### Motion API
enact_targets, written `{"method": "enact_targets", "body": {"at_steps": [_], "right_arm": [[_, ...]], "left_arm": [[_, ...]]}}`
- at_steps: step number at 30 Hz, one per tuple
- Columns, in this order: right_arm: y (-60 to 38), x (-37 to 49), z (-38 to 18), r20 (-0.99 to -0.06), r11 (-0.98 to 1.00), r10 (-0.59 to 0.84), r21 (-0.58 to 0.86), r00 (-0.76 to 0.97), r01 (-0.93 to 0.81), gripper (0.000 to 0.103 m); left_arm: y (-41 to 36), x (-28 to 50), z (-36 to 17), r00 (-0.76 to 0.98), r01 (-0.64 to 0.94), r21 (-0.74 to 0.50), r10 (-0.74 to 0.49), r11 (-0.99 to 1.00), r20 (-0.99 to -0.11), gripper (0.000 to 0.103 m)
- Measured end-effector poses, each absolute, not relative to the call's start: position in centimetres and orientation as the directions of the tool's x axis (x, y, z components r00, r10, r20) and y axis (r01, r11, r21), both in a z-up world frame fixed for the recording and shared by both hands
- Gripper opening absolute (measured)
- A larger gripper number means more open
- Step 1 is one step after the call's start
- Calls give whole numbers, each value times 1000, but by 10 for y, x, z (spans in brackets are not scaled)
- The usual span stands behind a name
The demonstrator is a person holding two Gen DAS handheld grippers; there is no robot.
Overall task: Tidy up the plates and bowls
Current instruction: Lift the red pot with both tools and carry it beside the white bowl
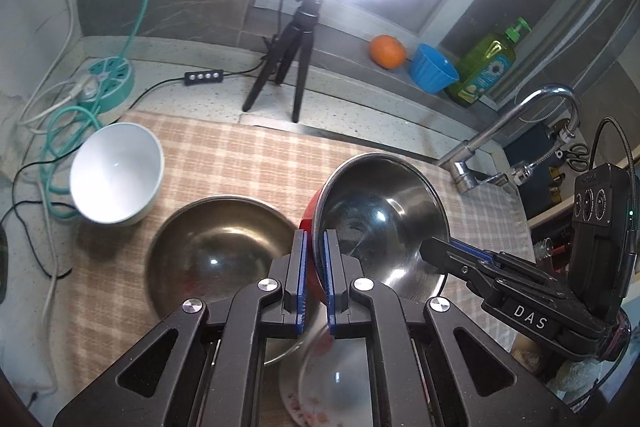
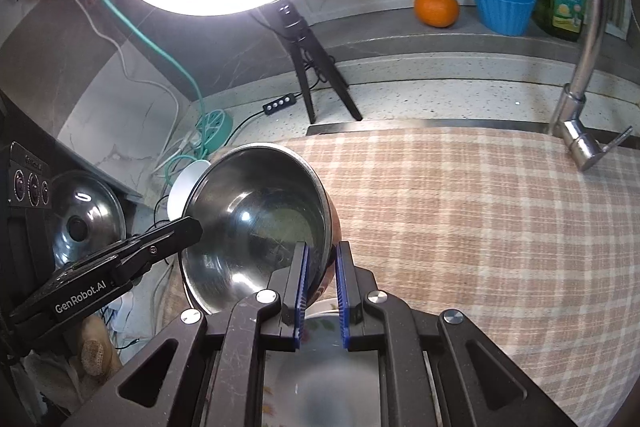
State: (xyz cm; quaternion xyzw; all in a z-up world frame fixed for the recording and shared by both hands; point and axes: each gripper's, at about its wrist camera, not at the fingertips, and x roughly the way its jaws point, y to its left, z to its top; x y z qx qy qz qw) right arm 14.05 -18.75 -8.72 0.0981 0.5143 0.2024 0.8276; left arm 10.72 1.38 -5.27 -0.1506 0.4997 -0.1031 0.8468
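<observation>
2 grippers are pinching opposite rim edges of the red-sided steel bowl point(image 1: 380, 219), tilted above the checked cloth: left gripper point(image 1: 315, 281), right gripper point(image 2: 322, 285). It is looking light, rigid and slippery; the thin rim is offering the surest hold.

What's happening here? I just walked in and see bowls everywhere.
A person holds the red-sided steel bowl with two handheld grippers: the left gripper and the right gripper are each shut on its rim, on opposite sides. It is tilted, above a floral plate. A second steel bowl and a white bowl sit on the checked cloth.
</observation>
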Motion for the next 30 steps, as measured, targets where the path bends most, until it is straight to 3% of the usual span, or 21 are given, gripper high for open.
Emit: {"method": "enact_targets", "body": {"at_steps": [30], "right_arm": [[-84,156,-139,-885,895,388,296,257,-334,12]], "left_arm": [[81,100,-102,401,-84,-308,-251,948,-881,6]]}}
